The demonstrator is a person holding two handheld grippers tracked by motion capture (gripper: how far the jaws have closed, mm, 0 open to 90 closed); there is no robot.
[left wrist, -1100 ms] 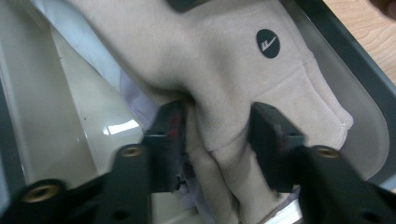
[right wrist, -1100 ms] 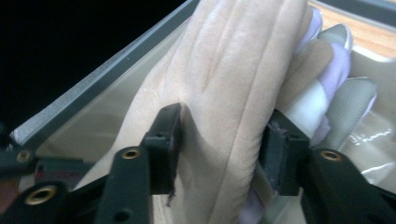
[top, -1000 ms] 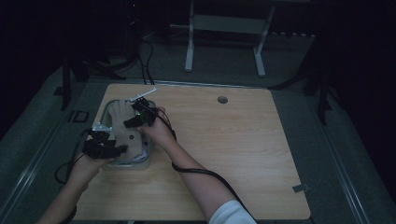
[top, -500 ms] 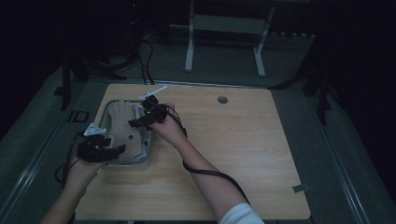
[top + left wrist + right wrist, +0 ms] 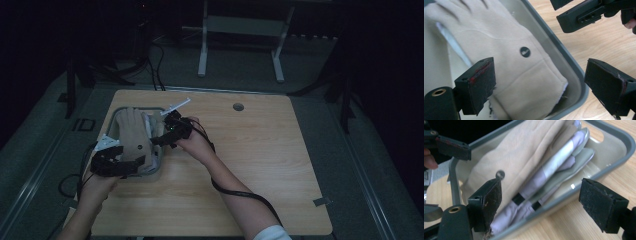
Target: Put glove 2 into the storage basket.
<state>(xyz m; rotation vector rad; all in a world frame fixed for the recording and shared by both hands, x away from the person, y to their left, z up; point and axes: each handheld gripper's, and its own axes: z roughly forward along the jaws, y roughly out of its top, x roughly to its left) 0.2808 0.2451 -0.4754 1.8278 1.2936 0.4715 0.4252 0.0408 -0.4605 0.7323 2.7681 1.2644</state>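
A grey tray (image 5: 140,108) sits at the table's left with a beige glove (image 5: 131,135) on top of its pile. The glove (image 5: 519,75) bears a small dark round badge. Under it lie lilac and pale green gloves (image 5: 554,167). My left gripper (image 5: 135,164) is at the tray's near end, and its jaws have just been opening. They straddle the glove's cuff without pressing it. My right gripper (image 5: 157,137) hovers at the tray's right rim (image 5: 619,135). Its jaws have also just been opening, with nothing gripped between them.
A thin white stick (image 5: 177,105) juts from the tray's far right corner, and a white tag (image 5: 105,142) lies at the tray's left side. The wooden table (image 5: 280,175) has a cable hole (image 5: 238,107) at the back. A metal stand (image 5: 240,25) is beyond the table.
The right gripper has drawn back off the glove pile to the tray's right rim. The left gripper has shifted a little along the tray's near end. The glove now lies loose.
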